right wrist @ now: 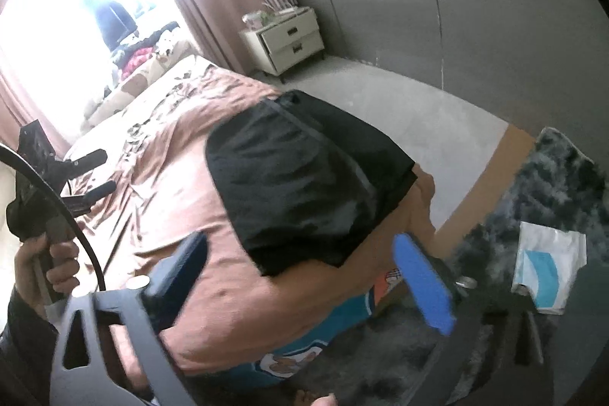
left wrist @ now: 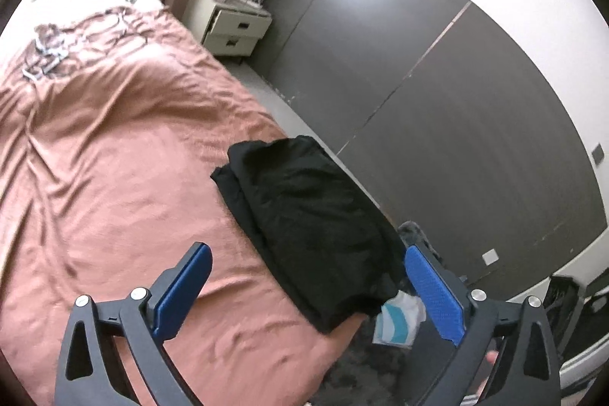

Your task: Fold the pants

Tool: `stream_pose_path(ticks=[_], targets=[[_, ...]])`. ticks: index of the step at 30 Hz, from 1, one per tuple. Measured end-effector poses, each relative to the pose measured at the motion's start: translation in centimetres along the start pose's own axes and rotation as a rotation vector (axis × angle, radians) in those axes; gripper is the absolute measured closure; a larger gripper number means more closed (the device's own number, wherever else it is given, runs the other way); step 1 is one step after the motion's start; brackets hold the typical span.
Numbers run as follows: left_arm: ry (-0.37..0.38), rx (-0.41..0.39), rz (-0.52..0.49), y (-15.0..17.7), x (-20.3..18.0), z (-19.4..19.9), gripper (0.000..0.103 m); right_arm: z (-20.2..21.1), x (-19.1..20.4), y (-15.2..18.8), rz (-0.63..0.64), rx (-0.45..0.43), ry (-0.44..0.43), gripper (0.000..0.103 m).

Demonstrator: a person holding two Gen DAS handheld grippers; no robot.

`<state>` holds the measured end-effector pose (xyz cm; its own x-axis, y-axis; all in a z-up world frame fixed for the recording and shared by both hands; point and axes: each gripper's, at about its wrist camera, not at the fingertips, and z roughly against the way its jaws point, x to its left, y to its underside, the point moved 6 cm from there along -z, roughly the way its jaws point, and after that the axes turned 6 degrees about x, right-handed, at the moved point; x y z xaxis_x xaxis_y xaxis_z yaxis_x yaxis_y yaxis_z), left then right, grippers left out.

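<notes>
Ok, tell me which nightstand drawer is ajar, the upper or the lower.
The upper drawer of the nightstand: its front sticks out at an angle, while the lower drawer sits flush.

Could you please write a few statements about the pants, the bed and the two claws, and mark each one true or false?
1. The black pants lie folded on the pinkish-brown bedspread, near the bed's corner. True.
2. The left claw is clamped on the pants. False: its jaws stand wide open with nothing pressed between them.
3. The right claw is open and holds nothing. True.
4. The white and blue bag lies on the bed beside the pants. False: it lies on the dark rug on the floor.
5. The white nightstand stands against the dark wall panels by the curtain. True.
</notes>
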<state>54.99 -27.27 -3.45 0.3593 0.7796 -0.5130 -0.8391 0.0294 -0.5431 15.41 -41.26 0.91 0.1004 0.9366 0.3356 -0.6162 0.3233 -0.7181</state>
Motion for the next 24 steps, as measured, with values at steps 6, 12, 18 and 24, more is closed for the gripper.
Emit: stream_pose_path(ticks=[6,12,18,24], targets=[[-0.041,-0.047,-0.066,1.0,-1.0,4.3,0.001,1.5,2.4,1.2,0.023,-0.029,0.014,0.000],[-0.060,-0.086,-0.109,2.2,-1.7,8.1,0.001,2.6,3.8,2.1,0.034,-0.047,-0.009,0.000],[-0.083,-0.145,-0.159,4.3,-2.2,12.4,0.001,4.2,4.9,3.5,0.050,-0.066,-0.030,0.000],[-0.113,-0.173,-0.192,6.8,-1.7,16.0,0.001,5.0,6.8,5.3,0.077,-0.076,-0.033,0.000]])
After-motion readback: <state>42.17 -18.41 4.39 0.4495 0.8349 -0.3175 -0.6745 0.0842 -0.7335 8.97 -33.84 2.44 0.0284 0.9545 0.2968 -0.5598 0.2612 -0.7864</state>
